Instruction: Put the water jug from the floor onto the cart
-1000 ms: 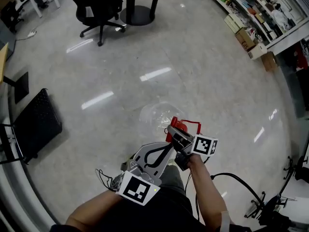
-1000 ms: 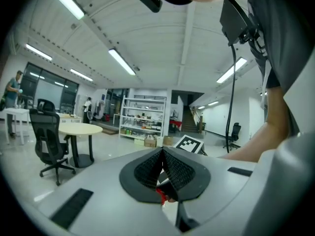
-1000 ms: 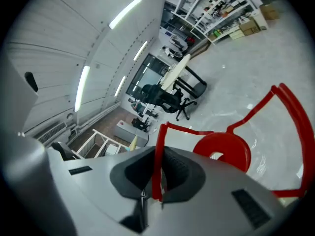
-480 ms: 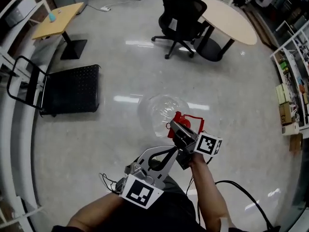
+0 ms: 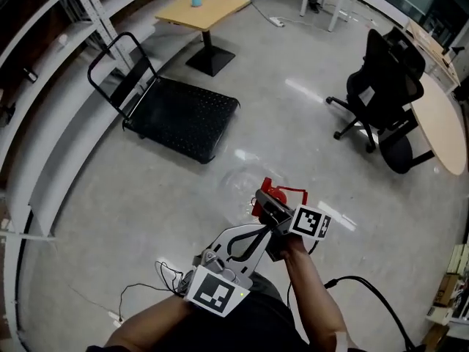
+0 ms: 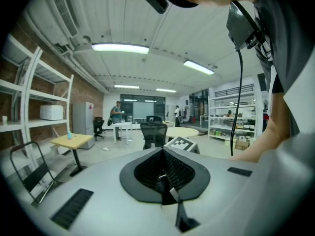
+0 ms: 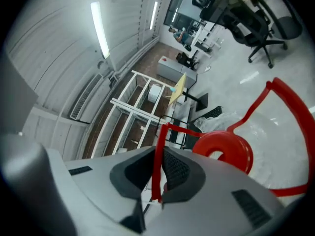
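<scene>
The clear water jug (image 5: 242, 183) hangs off the floor (image 5: 95, 196), well apart from the black cart (image 5: 183, 119); its contents cannot be made out. The right tongs (image 5: 265, 201) clamp its red handle (image 7: 158, 151), pointing roughly level. The left tongs (image 5: 253, 233), held just beside them, are closed and empty

The jug (image 5: 245, 184) is clear, with a red cap (image 7: 224, 151) and a thin red handle (image 7: 158, 151). The left tongs (image 5: 256, 231) and right tongs (image 5: 261, 197) are light grey with black ribbed pads (image 7: 179, 168). Each carries a white cube (image 5: 215, 292) printed with black square markers. The cart (image 5: 183, 119) is black, its deck dotted with fine holes. The floor (image 5: 95, 189) is pale grey and glossy. The chair (image 5: 385, 94) is black. The table (image 5: 201, 9) has a light wood top, and the bottle (image 5: 196, 0) on it is pale blue.
</scene>
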Available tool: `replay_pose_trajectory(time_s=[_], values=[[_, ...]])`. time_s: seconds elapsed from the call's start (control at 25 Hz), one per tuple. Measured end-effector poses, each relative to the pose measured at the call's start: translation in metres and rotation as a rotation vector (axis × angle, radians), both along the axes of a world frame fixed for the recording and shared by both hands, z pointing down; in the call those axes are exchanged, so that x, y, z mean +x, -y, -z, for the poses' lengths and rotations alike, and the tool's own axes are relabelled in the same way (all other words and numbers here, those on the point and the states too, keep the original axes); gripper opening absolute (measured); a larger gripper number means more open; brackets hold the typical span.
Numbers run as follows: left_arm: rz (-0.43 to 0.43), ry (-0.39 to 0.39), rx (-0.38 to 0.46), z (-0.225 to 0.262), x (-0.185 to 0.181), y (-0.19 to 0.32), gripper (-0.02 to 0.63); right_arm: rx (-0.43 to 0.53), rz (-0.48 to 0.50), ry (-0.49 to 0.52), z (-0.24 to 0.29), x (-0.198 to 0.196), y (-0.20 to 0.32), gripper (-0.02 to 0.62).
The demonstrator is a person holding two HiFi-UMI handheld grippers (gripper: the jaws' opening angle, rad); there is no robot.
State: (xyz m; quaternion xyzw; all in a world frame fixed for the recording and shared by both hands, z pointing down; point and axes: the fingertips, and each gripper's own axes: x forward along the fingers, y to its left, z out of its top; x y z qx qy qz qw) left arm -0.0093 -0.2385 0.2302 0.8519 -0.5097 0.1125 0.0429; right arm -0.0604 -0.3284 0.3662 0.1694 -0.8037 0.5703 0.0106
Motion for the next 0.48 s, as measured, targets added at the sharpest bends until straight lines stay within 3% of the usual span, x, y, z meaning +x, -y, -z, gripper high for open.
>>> replay_pose_trajectory(time_s=[0.32, 0.48], values=[[0.220, 0.014, 0.036, 0.013, -0.116, 0.035, 0.005, 0.004, 0.216, -0.017, 0.005, -0.136, 0.024, 0.037], [0.244, -0.007, 0.050, 0.000, -0.220, 0.051, 0.005, 0.014, 0.227, -0.035, -0.006, -0.230, 0.041, 0.037]])
